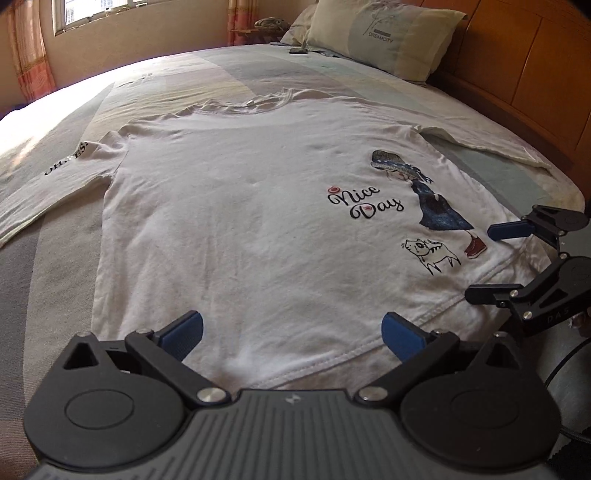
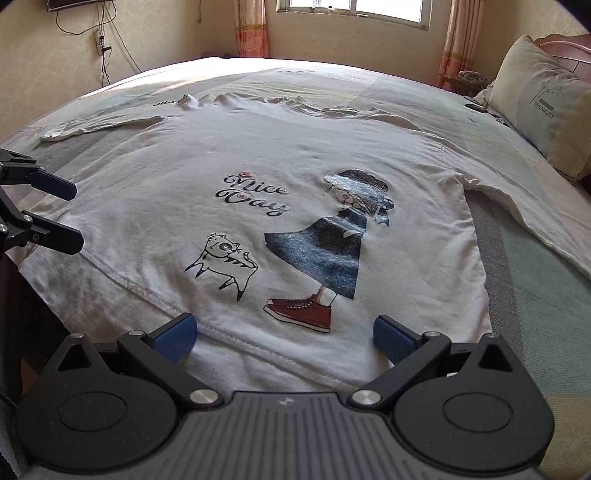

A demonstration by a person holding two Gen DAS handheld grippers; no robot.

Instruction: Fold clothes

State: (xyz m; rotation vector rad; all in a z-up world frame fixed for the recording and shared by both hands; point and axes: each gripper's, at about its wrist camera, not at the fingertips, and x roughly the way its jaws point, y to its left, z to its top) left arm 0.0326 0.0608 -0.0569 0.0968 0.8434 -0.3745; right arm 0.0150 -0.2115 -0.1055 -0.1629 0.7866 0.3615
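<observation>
- The left gripper [image 1: 291,334] sits at 6 o'clock in its own view, jaws spread wide, blue pads [image 1: 186,334] apart just over the hem of the white shirt [image 1: 240,221], holding nothing.
- The right gripper [image 2: 284,334] is likewise agape at 6 o'clock in its view, over the hem beside the printed red shoe, nothing between its pads [image 2: 393,338].
- In the left view the right gripper appears at 3 o'clock, fingers parted at the shirt's hem corner; in the right view the left gripper shows at 9 o'clock, also parted.
- The shirt lies flat, front up, on the bed [image 1: 55,258], hem toward the grippers, collar toward 12 o'clock, both long sleeves spread out sideways.
- Its print reads "Nice Day" [image 2: 255,195], with a figure in a hat and dark skirt and a small cat.
- A pillow [image 1: 384,37] rests at 1 o'clock in the left view against a wooden headboard [image 1: 517,74].
- A window [image 2: 354,9] with curtains sits at 12 o'clock in the right view.
</observation>
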